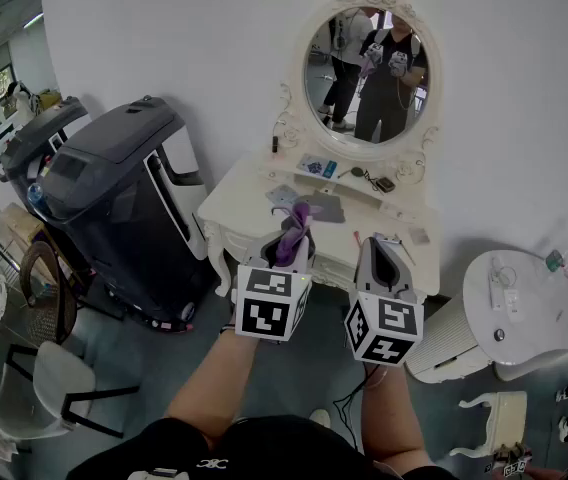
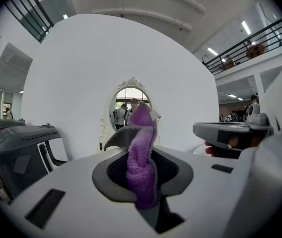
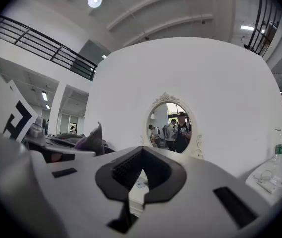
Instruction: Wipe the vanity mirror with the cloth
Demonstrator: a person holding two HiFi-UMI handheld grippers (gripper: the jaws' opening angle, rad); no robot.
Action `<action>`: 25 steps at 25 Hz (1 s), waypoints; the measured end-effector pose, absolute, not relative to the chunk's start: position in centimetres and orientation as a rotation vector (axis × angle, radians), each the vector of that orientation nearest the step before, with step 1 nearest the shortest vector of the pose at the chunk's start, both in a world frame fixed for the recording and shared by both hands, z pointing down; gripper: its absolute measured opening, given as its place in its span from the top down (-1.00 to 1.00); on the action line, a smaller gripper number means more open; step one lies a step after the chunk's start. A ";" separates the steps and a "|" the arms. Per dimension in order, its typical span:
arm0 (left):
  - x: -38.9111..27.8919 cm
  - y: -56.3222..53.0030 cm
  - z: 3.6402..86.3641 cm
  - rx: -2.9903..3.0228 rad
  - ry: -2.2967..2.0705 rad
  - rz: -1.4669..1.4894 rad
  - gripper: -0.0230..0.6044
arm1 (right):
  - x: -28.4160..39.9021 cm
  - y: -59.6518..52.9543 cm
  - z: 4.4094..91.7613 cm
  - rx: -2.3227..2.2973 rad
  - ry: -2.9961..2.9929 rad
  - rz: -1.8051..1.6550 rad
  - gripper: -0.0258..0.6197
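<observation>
The oval vanity mirror (image 1: 369, 73) in a white ornate frame stands on a white vanity table (image 1: 254, 208) against the wall, ahead of both grippers. It also shows small in the left gripper view (image 2: 128, 103) and in the right gripper view (image 3: 173, 128). My left gripper (image 1: 290, 246) is shut on a purple cloth (image 1: 297, 228), which sticks up between its jaws (image 2: 142, 155). My right gripper (image 1: 388, 258) is beside it, shut with nothing in it (image 3: 141, 175). Both hover short of the table's front edge, well away from the glass.
A dark grey floor-cleaning machine (image 1: 114, 203) stands left of the vanity. A round white side table (image 1: 524, 313) and a ribbed white bin (image 1: 454, 343) are at the right. Small items (image 1: 329, 168) lie on the vanity top. A chair (image 1: 54, 383) is at the lower left.
</observation>
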State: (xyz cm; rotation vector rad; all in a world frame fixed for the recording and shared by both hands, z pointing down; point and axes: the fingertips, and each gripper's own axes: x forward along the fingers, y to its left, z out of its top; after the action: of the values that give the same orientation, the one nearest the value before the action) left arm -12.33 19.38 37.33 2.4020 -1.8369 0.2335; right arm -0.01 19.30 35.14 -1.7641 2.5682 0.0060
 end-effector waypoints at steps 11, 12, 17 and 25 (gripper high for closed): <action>-14.7 19.4 37.8 2.388 -1.834 0.226 0.70 | -2.3 19.2 35.0 -1.753 2.580 0.018 0.91; -15.0 19.4 37.8 2.387 -1.831 0.223 0.70 | -2.5 19.3 34.9 -1.746 2.572 0.019 0.91; -16.8 19.6 38.6 2.394 -1.801 0.215 0.70 | -4.2 20.4 34.7 -1.740 2.554 0.015 0.91; -19.3 20.4 39.4 2.444 -1.715 0.219 0.70 | -6.4 22.0 36.5 -1.821 2.528 -0.061 0.91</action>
State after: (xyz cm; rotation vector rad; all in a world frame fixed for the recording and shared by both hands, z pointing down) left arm -19.29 20.41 39.36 2.4436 -1.7149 0.2191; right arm -6.41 21.95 36.46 -1.8208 2.5277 -0.0607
